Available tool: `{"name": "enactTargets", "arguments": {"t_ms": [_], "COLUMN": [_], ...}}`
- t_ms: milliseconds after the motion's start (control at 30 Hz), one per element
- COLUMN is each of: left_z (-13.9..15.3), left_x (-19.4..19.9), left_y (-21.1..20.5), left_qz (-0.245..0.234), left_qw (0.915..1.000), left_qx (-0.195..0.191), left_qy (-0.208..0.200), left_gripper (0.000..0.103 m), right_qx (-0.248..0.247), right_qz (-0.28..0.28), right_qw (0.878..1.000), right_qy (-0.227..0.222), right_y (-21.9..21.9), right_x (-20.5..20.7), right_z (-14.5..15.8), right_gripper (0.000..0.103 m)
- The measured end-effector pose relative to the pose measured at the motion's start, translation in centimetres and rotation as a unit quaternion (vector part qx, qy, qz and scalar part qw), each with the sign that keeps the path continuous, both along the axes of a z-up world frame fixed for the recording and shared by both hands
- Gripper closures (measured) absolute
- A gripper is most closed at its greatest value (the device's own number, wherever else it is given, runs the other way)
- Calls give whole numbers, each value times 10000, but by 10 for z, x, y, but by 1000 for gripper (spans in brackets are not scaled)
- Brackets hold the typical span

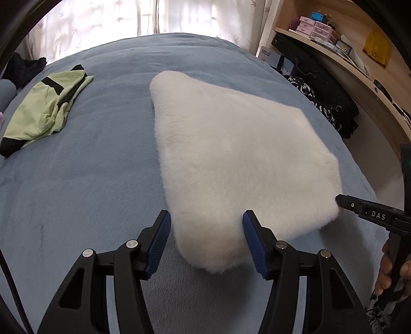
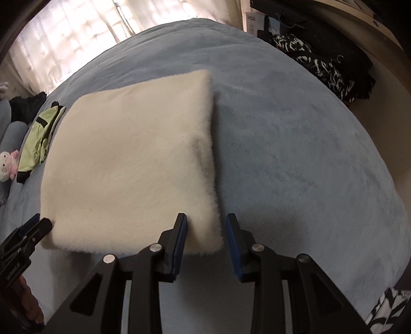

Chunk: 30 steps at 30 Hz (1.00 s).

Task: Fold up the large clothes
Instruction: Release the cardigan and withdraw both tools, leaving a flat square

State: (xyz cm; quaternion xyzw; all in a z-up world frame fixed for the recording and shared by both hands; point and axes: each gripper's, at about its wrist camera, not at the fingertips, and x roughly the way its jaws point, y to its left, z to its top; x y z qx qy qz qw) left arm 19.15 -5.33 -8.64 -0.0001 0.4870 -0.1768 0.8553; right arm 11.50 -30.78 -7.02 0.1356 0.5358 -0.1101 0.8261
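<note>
Wide-spread left gripper (image 1: 206, 221) fingers (image 1: 160, 240) straddle the near corner of the folded white fluffy garment (image 1: 231, 159) on the blue bed (image 1: 77, 179), gripping nothing; right gripper (image 2: 206, 226) fingers (image 2: 179, 241) likewise parted, empty.

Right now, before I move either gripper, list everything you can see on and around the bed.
Fluffy garment: one, cream white, folded flat, mid-bed, nearest the grippers.
Green garment: one, light green with black trim, crumpled, bed's far left.
Dark clothing: one pile, black, beyond the green garment.
Plush toy: one, white and pink, left bed edge.
Bedcover: one, blue-grey, under everything.
Patterned fabric: one heap, black and white, right of the bed.
Shelf: one, wooden, holding pink boxes.
Curtain: white, behind the bed.
Left gripper: open, at the garment's near-left corner.
Right gripper: open, at its near-right corner.
</note>
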Motion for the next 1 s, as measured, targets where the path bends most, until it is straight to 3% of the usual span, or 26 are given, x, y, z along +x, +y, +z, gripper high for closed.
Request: {"name": "enactTargets", "arguments": {"t_ms": [267,400,567,800,833,933,1000], "left_z": [5,3,1,8,10,20,29], "left_x": [-17,-30,-44,-47,-47,-45,-46], "left_y": [13,20,23,21,21,21,21], "left_qz": [310,429,470,538,548,505,464], "left_qw": [9994,9988,9989,9980,9978,9978,9977], "left_qx": [-90,-120,76,344,384,404,424], "left_qy": [112,185,52,11,-15,-113,-257], "left_gripper": [47,47,47,46,45,32,27], "right_qx": [161,607,684,597,608,694,841], "right_qz": [-334,-388,-411,-37,20,139,190], "right_qw": [9993,9974,9968,9982,9981,9975,9962], "right_qy": [19,-51,-97,54,27,-69,-139], "right_y": [14,21,38,50,50,48,46], "right_x": [-16,-30,-44,-41,-40,-38,-35], "right_z": [5,5,2,8,13,25,34], "right_gripper": [72,72,72,72,71,49,44]}}
